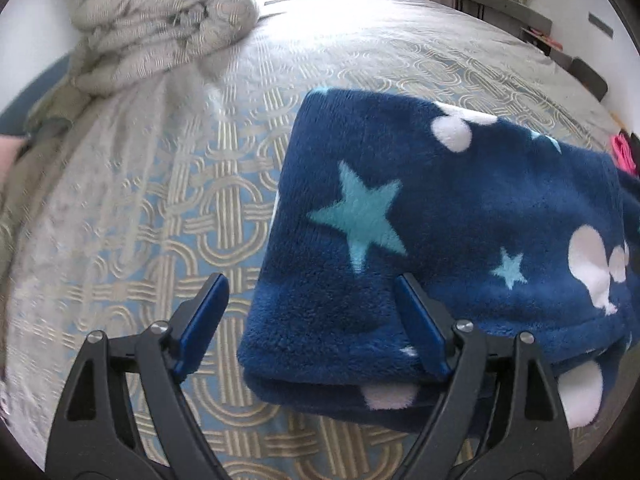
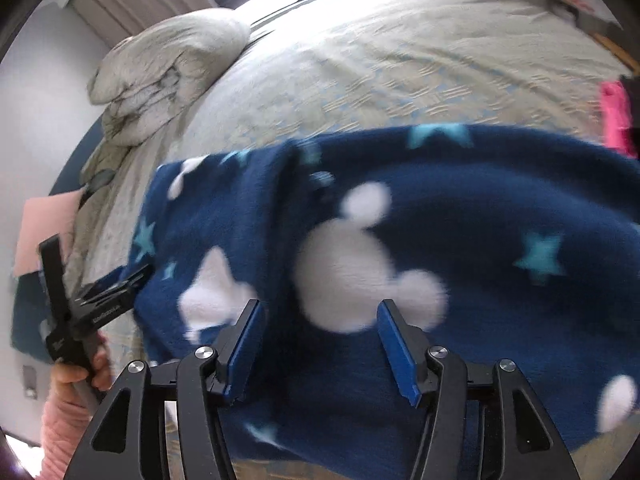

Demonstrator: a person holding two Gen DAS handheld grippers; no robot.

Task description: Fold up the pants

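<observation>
The navy fleece pants [image 1: 460, 216], printed with teal stars and white mouse-head shapes, lie folded on the patterned bedspread [image 1: 168, 208]. My left gripper [image 1: 314, 312] is open at the pants' near left corner. One finger is over the bare bedspread and the other over the fleece, neither pressing it. My right gripper [image 2: 320, 344] stands open above the pants [image 2: 480, 208], close to a big white mouse-head print, gripping nothing. In the right wrist view a hand holds the left gripper [image 2: 134, 280] at the pants' left edge.
A rolled beige duvet [image 1: 160, 24] sits at the bed's far left corner [image 2: 168, 68]. A pink garment [image 1: 624, 152] lies at the right edge of the bed [image 2: 612, 116]. Shelves [image 1: 504, 4] line the far right wall; a curtained window is behind the bed.
</observation>
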